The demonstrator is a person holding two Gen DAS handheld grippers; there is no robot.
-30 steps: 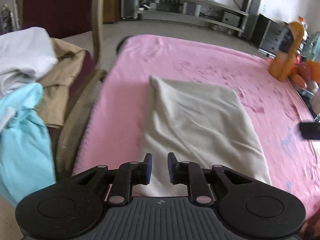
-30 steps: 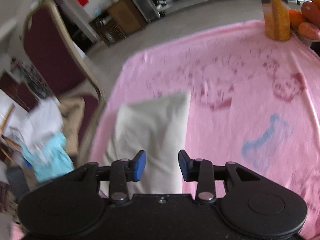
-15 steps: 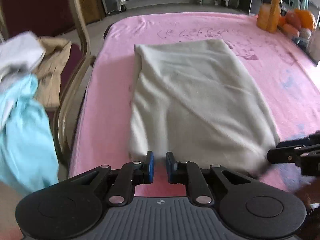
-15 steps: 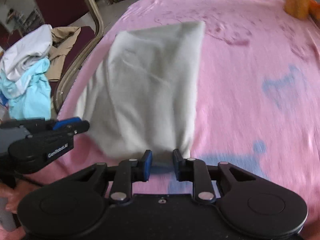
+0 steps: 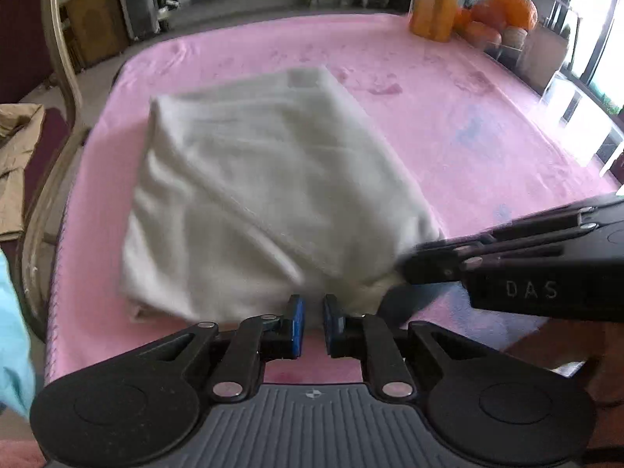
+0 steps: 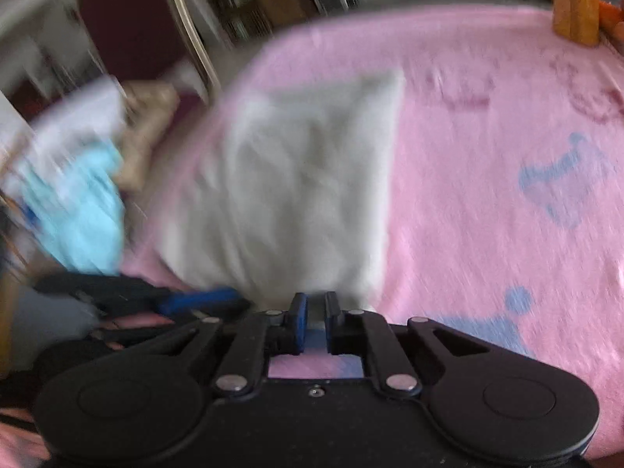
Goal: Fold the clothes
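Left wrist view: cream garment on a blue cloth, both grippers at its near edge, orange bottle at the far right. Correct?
Not quite: the cloth under the cream garment is pink, as the left wrist view shows. The left gripper and right gripper are at its near edge, and the orange bottle stands far right.

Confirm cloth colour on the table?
Off-white cloth; clearest in left wrist view.

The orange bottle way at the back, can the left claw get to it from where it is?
Probably not yet. The left claw sits at the near edge of the cream garment, while the orange bottle stands at the far edge of the pink cloth, across the whole garment.
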